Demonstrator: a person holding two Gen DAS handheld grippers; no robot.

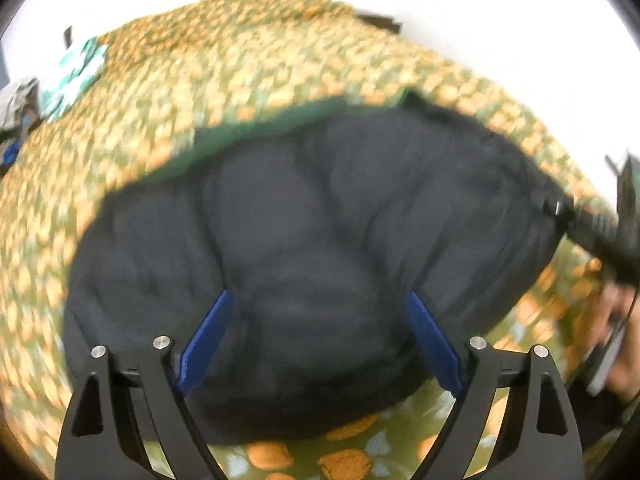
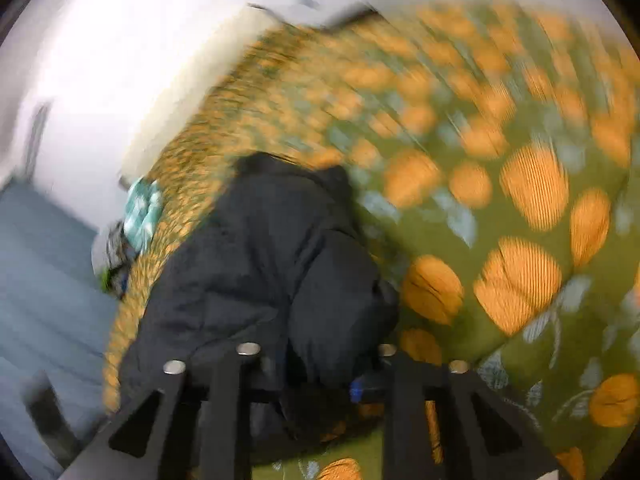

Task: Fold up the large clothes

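Left tongs (image 1: 320,340) gape over the jacket (image 1: 312,240) on the bed (image 1: 240,72); right tongs (image 2: 316,376), apparently clenching its edge, should lift evenly.

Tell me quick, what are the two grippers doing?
Left gripper: open, over the black jacket.
Right gripper: shut on the jacket.

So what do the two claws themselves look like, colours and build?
The left claw has two flat blue fingers on black angular arms with triangular cut-outs and round silver bolt heads. The right claw shows the same black frame and silver bolts; only a sliver of blue shows, its fingers mostly hidden by the black jacket.
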